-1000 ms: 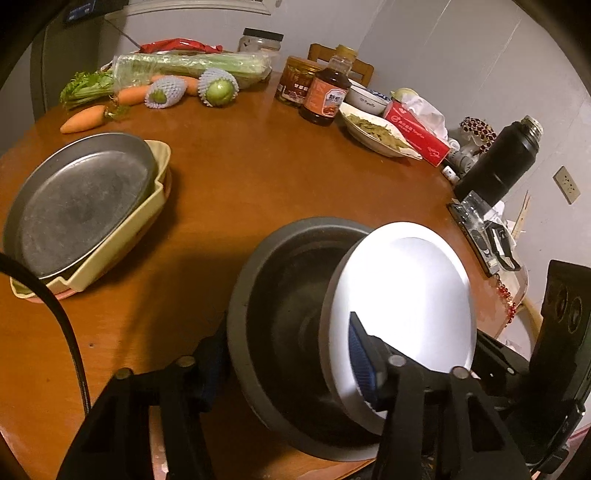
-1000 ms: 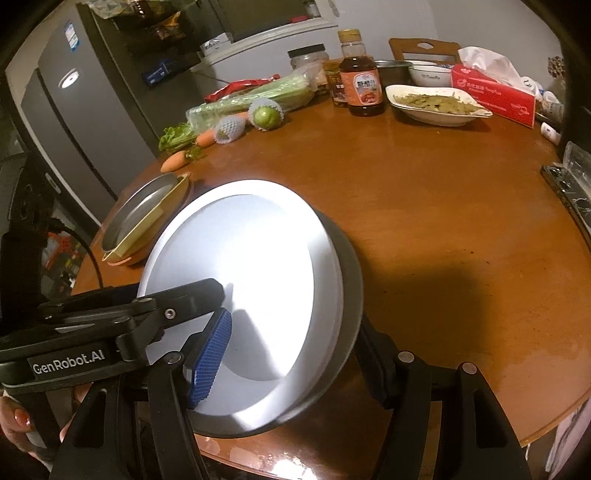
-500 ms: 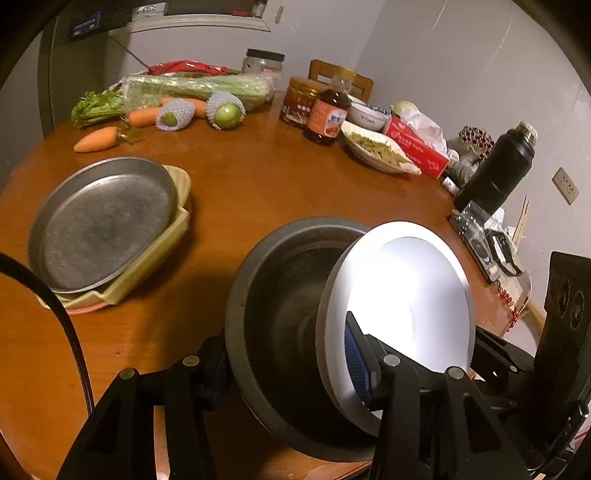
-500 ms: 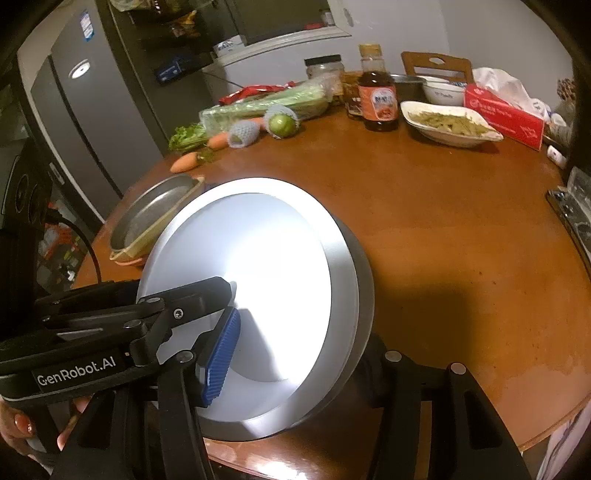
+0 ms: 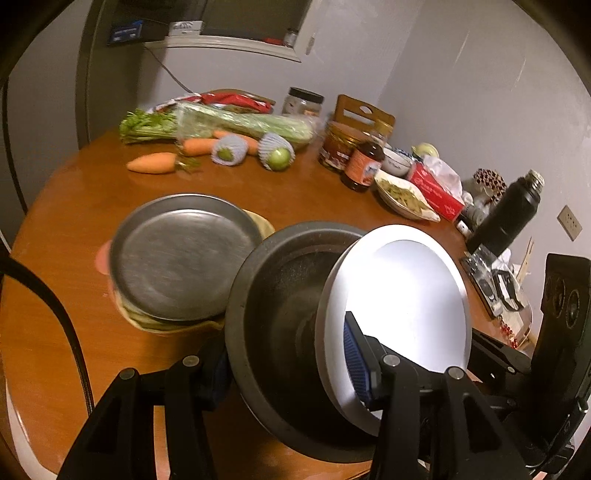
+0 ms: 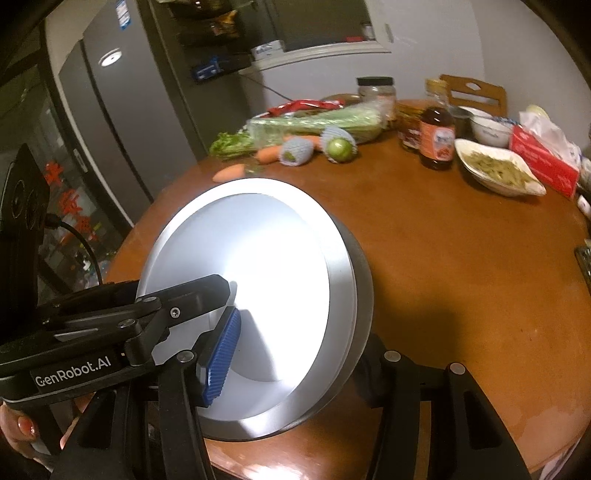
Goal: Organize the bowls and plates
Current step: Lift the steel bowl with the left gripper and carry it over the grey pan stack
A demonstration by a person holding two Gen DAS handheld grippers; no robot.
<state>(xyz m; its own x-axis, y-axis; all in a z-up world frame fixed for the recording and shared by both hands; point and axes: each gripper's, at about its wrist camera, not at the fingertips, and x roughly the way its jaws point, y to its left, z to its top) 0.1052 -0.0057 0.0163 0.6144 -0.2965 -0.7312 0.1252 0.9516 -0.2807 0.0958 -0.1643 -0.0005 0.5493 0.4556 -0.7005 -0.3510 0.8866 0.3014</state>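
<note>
Plates nested on edge, a white plate [image 5: 402,295] inside a dark bowl [image 5: 280,295], sit pinched between both grippers, left gripper [image 5: 284,363] and right gripper [image 6: 295,354] each clamped across the pair, the right's jaws having just narrowed, with a metal plate [image 5: 181,254] stacked ahead-left.

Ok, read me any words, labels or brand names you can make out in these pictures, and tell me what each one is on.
"GenRobot.AI": white lettering on the black body of the left gripper, seen in the right wrist view.
Orange label on the dark brown sauce bottle: print too blurred to read.
Red tissue box: white markings, illegible.
Blue sticker on the grey fridge: too small.
Red characters on the glass door behind: blurred.
</note>
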